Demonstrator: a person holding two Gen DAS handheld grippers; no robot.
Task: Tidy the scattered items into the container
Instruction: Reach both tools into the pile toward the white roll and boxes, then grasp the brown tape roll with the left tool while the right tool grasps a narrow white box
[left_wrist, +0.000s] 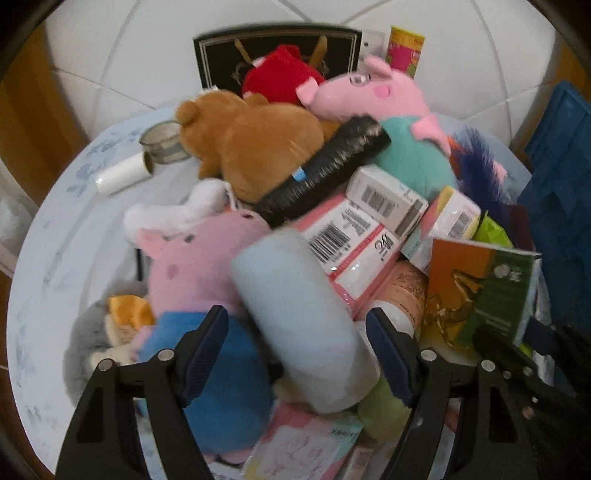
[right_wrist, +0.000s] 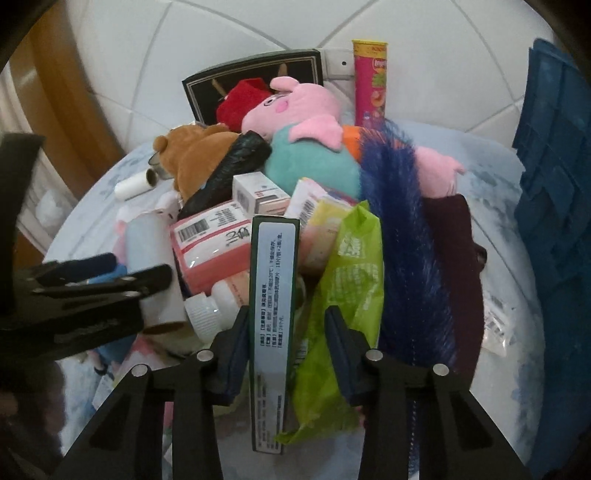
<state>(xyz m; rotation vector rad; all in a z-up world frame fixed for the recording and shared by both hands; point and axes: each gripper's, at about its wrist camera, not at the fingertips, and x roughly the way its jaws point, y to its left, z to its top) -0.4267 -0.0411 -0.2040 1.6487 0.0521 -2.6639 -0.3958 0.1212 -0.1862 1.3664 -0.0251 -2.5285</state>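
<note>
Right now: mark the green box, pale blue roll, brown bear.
green box (right_wrist: 272, 295), right wrist view, white label face
pale blue roll (left_wrist: 295, 314), left wrist view, side wall
brown bear (left_wrist: 258, 147), left wrist view, back

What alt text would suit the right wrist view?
A black two-finger gripper straddles an upright dark green box beside a lime green packet, above a pile of plush toys and cartons, including a pink pig toy.

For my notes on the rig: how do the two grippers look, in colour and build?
Both the left gripper and right gripper look alike: matte black angular frames with cut-out openings, round silver pivot pins, and dark blue pads lining the jaws. No cables, markings or sleeves show.
</note>
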